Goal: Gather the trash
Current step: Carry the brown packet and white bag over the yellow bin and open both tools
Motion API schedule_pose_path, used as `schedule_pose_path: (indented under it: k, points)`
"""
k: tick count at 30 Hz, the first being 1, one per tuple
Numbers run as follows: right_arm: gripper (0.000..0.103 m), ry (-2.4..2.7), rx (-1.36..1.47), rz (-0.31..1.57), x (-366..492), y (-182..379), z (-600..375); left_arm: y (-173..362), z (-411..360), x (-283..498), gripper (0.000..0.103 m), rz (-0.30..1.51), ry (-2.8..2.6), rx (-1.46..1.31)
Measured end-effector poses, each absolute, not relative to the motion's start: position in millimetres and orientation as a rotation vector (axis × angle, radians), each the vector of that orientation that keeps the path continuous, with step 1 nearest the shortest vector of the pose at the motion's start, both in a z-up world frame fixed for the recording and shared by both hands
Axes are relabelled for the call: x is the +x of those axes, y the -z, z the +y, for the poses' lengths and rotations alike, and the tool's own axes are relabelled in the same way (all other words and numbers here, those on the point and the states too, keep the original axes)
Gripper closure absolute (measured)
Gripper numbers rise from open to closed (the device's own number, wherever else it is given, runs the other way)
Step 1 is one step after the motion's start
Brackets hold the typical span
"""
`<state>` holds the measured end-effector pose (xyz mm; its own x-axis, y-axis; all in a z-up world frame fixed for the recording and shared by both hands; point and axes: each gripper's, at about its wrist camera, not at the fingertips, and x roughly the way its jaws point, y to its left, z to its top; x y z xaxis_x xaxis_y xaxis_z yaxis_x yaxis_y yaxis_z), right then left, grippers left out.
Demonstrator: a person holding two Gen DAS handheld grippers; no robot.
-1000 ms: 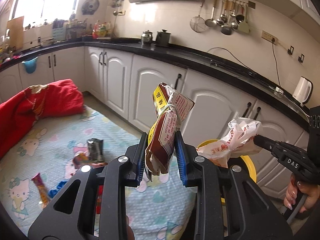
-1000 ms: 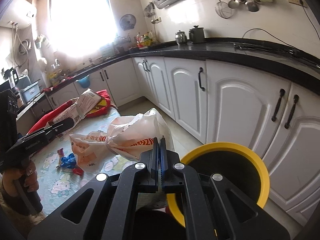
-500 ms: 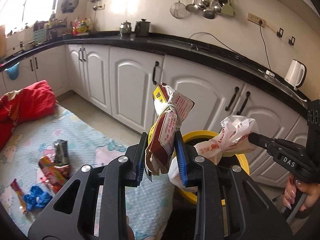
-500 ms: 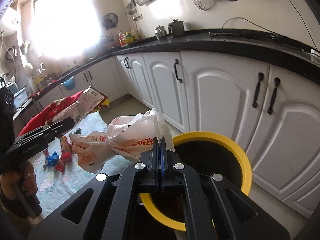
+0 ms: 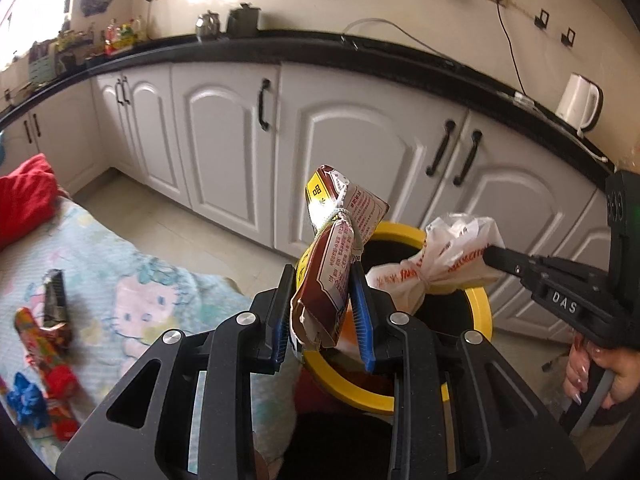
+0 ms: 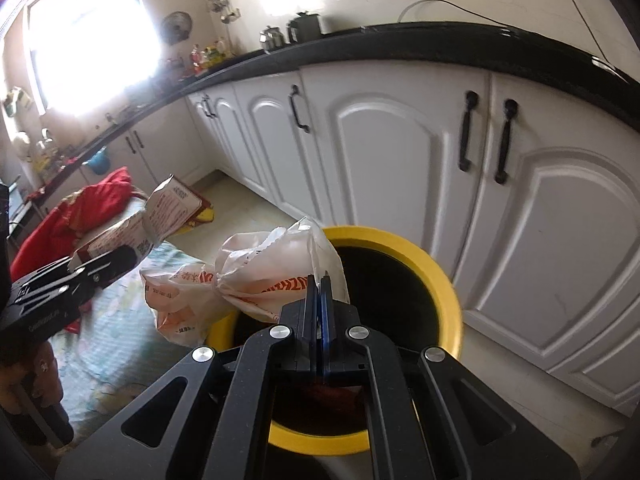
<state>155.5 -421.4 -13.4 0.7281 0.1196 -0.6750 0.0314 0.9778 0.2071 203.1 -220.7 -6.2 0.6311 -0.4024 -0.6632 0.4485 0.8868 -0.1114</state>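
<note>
My left gripper [image 5: 323, 280] is shut on a knotted brown and white snack bag [image 5: 334, 256], held upright at the near left rim of the yellow-rimmed black bin [image 5: 478, 304]. My right gripper [image 6: 319, 280] is shut on a knotted white plastic bag [image 6: 256, 276] with orange print, which hangs over the bin's [image 6: 424, 264] left rim. In the left wrist view the same white plastic bag [image 5: 444, 260] and the right gripper [image 5: 490, 254] hover above the bin's opening. The snack bag [image 6: 160, 216] and the left gripper [image 6: 132, 258] show at the left of the right wrist view.
White cabinet doors [image 5: 352, 152] under a black counter stand right behind the bin. A cartoon-print mat [image 5: 132, 292] on the floor at left carries several wrappers [image 5: 48, 344] and a red cloth [image 5: 20, 196]. A person's hand [image 5: 596, 368] holds the right gripper's handle. A white kettle [image 5: 578, 102] stands on the counter.
Both grippers have moved right and down toward the bin, each still holding its bag. The bin now lies directly under the bags, and the mat has slid off to the left.
</note>
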Motion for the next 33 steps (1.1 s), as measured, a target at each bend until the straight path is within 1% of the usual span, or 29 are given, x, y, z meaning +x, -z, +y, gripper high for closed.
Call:
schedule_pose_path:
  k: [12,26,31,33]
  points:
    - [0.101,0.076,0.203,0.839,155,46,-454,46,-255,205,0.082,0.829,0.52,0.107]
    - [0.101,0.132,0.21,0.875,151,63,-471,72,-279,208,0.082,0.889,0.543,0.14]
    - [0.098,0.132,0.222,0.887,153,67,-471,82,-282,210,0.082,0.913,0.541,0.134]
    - [0.095,0.128,0.228,0.885,153,66,-471,84,-282,210,0.082,0.919,0.542,0.131]
